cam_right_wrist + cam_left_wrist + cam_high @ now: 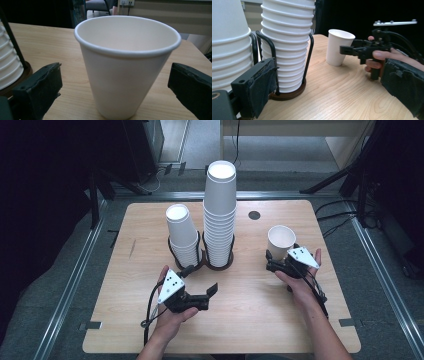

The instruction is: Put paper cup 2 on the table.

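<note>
A white paper cup [125, 67] stands upright on the table [250, 320]; the right claw [278, 262] is wide open around it, not touching; the left claw [207, 295] is open and holds nothing.

In the high view, the foot of the single paper cup [281, 241] is hidden behind the right gripper [274, 262]. The lower cups of the short stack [182, 233] and the tall stack [219, 215] are partly covered by the black wire holder [201, 262]. In the left gripper view both stacks are cut off by the top edge. Far from the table, the dark room at the left is too dark to tell.
</note>
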Available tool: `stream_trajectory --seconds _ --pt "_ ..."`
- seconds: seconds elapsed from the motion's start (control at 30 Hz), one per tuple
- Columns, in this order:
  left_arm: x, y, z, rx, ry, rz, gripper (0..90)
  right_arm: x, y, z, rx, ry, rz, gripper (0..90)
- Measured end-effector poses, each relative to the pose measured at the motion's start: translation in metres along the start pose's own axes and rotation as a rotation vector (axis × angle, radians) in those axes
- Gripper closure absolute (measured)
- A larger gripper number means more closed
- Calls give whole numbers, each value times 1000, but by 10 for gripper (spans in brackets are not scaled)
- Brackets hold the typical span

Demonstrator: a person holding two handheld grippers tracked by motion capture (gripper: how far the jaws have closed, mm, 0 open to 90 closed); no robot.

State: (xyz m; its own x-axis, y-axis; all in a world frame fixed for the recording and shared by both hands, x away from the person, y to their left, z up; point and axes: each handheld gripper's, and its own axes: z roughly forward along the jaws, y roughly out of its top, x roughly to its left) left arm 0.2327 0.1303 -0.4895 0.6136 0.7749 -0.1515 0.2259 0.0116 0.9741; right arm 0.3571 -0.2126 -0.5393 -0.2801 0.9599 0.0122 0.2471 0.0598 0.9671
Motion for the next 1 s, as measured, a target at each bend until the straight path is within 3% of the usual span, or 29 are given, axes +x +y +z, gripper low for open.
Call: stream_trajectory --seconds 0.23,0.53,0.83,1.0 --pt "2 8 3 -9 34 5 12 1 -4 -22 7 26 -12 0" --pt "0 16 17 -8 45 4 12 5 0 -51 -16 55 -31 0" --pt "1 36 29 -38 81 2 12 8 33 -75 -78 91 -18 0" --pt "2 44 35 -42 98 3 12 16 59 -87 -109 125 -23 0"
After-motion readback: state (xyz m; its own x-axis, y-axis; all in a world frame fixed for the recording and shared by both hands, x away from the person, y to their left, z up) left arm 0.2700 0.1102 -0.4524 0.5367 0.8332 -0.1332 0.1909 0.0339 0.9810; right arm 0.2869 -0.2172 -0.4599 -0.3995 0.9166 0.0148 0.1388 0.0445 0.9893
